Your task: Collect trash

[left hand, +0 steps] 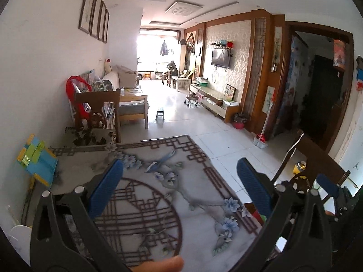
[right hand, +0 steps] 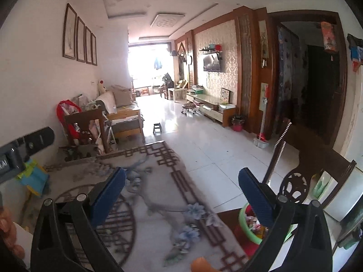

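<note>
My left gripper [left hand: 180, 165] is open above a table cover [left hand: 158, 204] printed with flowers and brown lattice, and nothing lies between its blue pads [left hand: 106, 188]. My right gripper [right hand: 181, 173] is also open and empty, over the same cover's right edge [right hand: 147, 204]. Below its right finger sits a green basin [right hand: 248, 229] holding colourful wrappers, with a red thing under it. A strip of that red and green [left hand: 258, 217] shows past the left gripper's right finger. Across the room, a red bin with a black bag [left hand: 239, 121] [right hand: 237, 122] stands by the TV cabinet.
A wooden chair [left hand: 99, 111] [right hand: 86, 124] stands behind the table's far left, another chair back [right hand: 295, 185] at the right. A blue-green toy [left hand: 36, 158] is at the left. On the tiled floor are a small stool [left hand: 160, 114] and a dustpan with broom [left hand: 261, 139].
</note>
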